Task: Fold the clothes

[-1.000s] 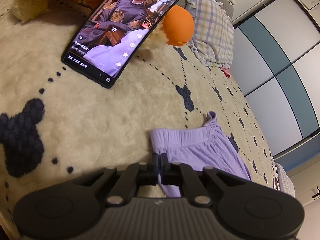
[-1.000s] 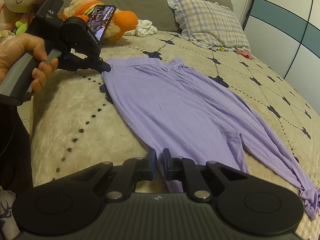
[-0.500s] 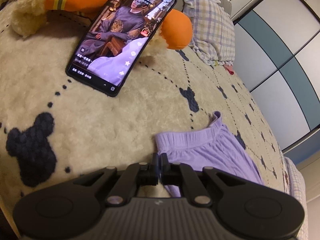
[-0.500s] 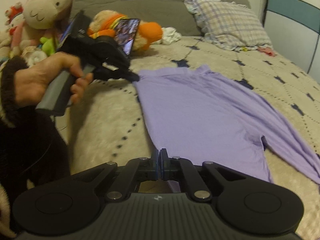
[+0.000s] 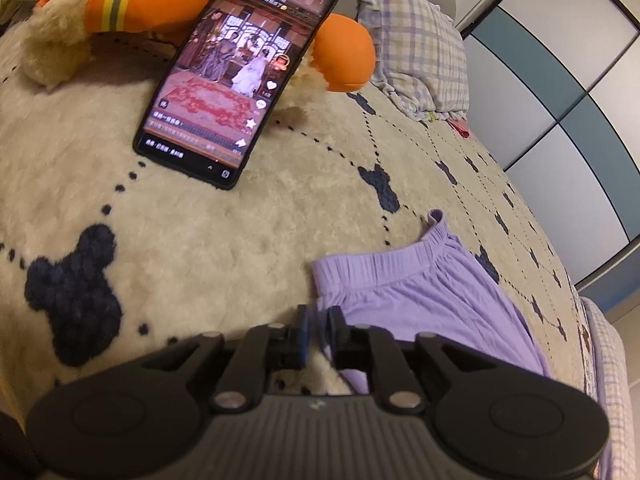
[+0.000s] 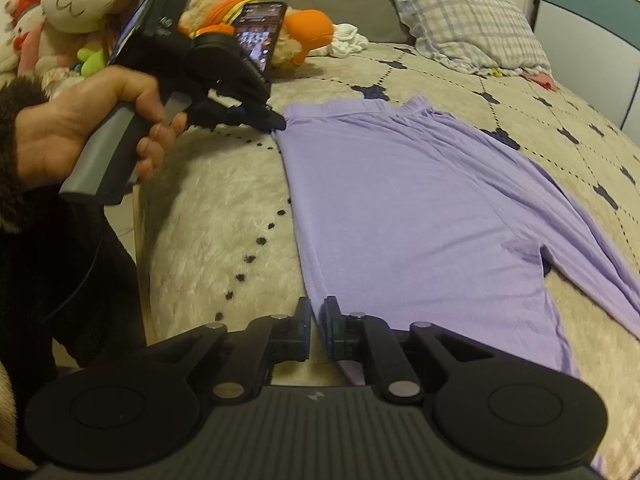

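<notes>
left wrist view: the left gripper [image 5: 318,328] has just let go — its jaws, clenched half a second ago, are opening, with the waistband corner of the lilac trousers [image 5: 404,292] lying loose at the gap, toward 3 o'clock. a phone [image 5: 236,68] leans at 11 o'clock on an orange plush toy [image 5: 344,56].

right wrist view: the right gripper [image 6: 318,320] is opening too, the trouser side edge between its pads, no longer pinched. the trousers spread flat on the bed blanket [image 6: 216,200] from 12 to 3 o'clock — laid out, ready for a first fold.
</notes>
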